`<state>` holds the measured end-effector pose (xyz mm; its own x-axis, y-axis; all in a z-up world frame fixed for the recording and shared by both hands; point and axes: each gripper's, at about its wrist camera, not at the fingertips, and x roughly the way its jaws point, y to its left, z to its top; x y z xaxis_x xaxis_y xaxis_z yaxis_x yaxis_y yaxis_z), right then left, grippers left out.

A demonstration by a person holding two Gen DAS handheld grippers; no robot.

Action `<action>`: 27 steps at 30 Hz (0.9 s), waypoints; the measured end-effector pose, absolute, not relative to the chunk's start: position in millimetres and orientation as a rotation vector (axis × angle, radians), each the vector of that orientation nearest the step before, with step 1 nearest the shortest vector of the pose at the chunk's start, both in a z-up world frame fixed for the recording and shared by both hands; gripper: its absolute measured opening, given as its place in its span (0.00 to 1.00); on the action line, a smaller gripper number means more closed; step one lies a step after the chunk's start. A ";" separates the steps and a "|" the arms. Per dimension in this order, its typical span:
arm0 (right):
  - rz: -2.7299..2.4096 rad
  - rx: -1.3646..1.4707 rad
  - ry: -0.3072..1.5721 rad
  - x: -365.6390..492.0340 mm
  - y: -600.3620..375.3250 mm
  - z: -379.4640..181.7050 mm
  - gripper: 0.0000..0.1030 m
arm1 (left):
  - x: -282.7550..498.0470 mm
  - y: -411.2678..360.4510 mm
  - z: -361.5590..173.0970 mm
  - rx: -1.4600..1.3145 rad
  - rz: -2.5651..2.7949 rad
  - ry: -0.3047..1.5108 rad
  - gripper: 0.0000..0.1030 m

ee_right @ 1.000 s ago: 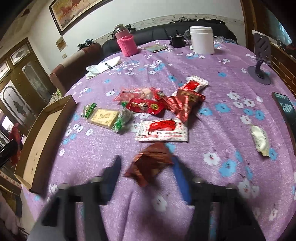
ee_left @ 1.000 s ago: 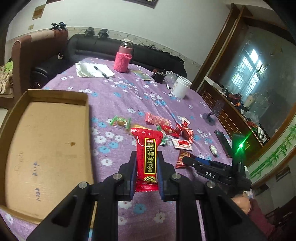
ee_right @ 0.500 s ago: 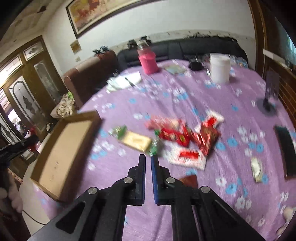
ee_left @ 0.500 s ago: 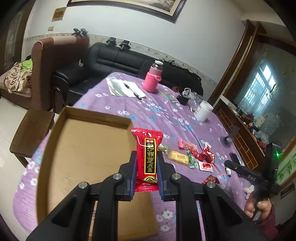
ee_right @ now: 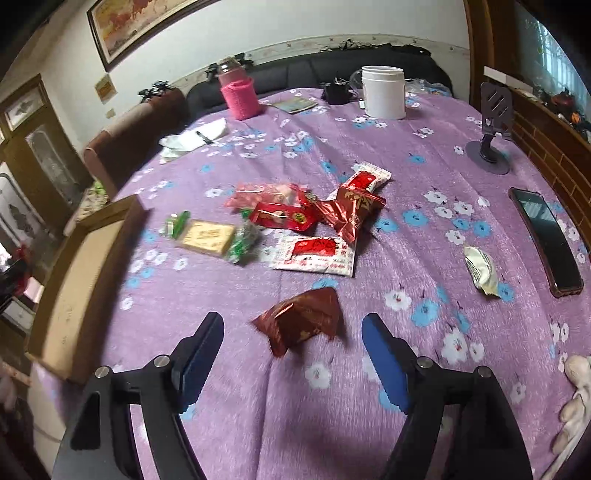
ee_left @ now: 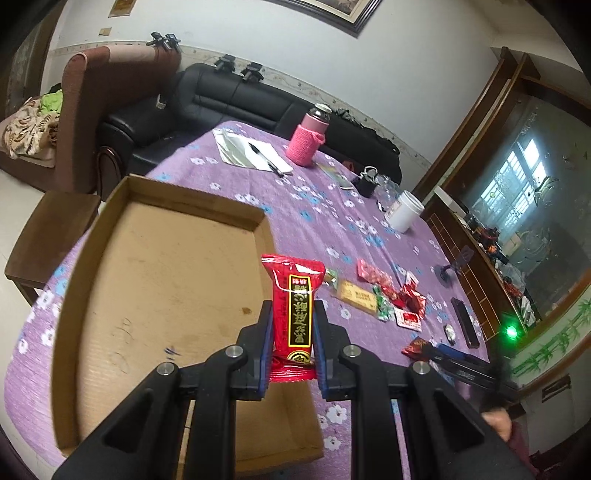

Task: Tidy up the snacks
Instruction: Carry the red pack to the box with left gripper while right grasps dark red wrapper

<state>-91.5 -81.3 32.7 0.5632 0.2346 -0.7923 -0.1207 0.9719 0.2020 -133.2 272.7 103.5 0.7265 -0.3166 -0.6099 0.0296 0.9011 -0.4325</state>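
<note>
We note a pink-sleeved flask (ee_right: 239, 95) at 11 o'clock on the purple floral tablecloth (ee_right: 436, 170), upright, with a white jar (ee_right: 382, 92) at 1 o'clock, also upright. Between them lies a small booklet (ee_right: 295, 105) and a dark object (ee_right: 335, 93), too unclear to name. At 10 o'clock we see papers (ee_right: 194, 138) with a pen (ee_right: 204, 137) on top. A phone stand (ee_right: 493, 129) sits at 2 o'clock; a black phone (ee_right: 545, 242) lies flat at 3 o'clock near the edge. Behind the table: a black sofa (ee_left: 236, 107), a brown armchair (ee_left: 107, 107), and a framed picture (ee_right: 147, 26) on the wall.
</note>
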 end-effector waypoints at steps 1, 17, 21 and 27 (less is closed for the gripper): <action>0.210 0.132 0.962 -86.6 -80.0 28.5 0.78 | -134.7 269.8 103.5 -0.411 -0.199 0.737 0.18; 0.280 0.191 0.865 -91.7 -70.0 61.8 0.35 | -125.4 278.4 106.3 -0.379 -0.163 0.743 0.18; 0.405 0.194 0.827 -76.5 -35.8 103.2 0.35 | -103.9 296.2 115.2 -0.373 -0.148 0.744 0.18; 0.564 0.138 0.819 -41.1 53.0 135.8 0.35 | -51.7 321.5 106.3 -0.411 -0.150 0.827 0.18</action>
